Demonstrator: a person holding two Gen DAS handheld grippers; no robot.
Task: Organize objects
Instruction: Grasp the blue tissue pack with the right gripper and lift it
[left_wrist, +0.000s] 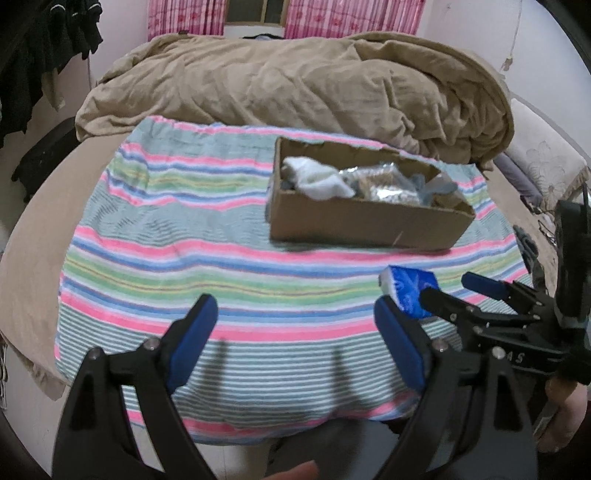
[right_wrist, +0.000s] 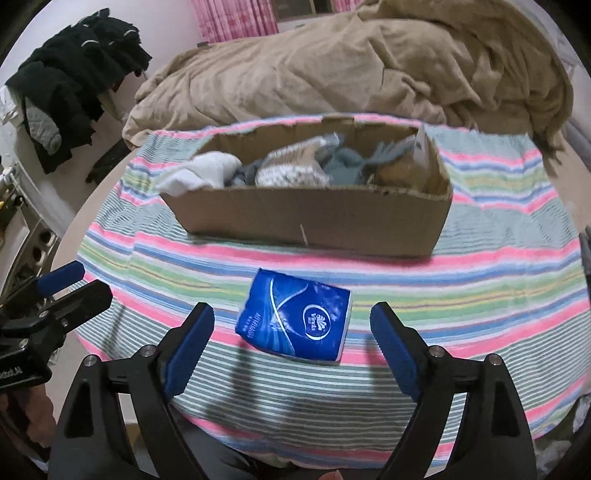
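Observation:
A blue tissue pack (right_wrist: 295, 321) lies flat on the striped towel (right_wrist: 480, 277), just in front of the cardboard box (right_wrist: 314, 218). My right gripper (right_wrist: 291, 317) is open, its blue pads apart on either side of the pack's near end and not touching it. From the left wrist view the pack (left_wrist: 406, 291) shows at the right, partly hidden by the right gripper (left_wrist: 448, 288). My left gripper (left_wrist: 295, 314) is open over bare towel (left_wrist: 184, 258) with nothing between its fingers. The box (left_wrist: 362, 221) holds a white sock (left_wrist: 317, 177), a silvery packet (left_wrist: 380, 181) and grey cloth items (right_wrist: 343, 162).
A crumpled tan duvet (left_wrist: 295, 81) fills the bed behind the towel. Dark clothes (right_wrist: 74, 74) hang at the left by the wall. The left gripper (right_wrist: 86, 282) shows at the left edge of the right wrist view. Pink curtains (left_wrist: 351, 14) hang at the back.

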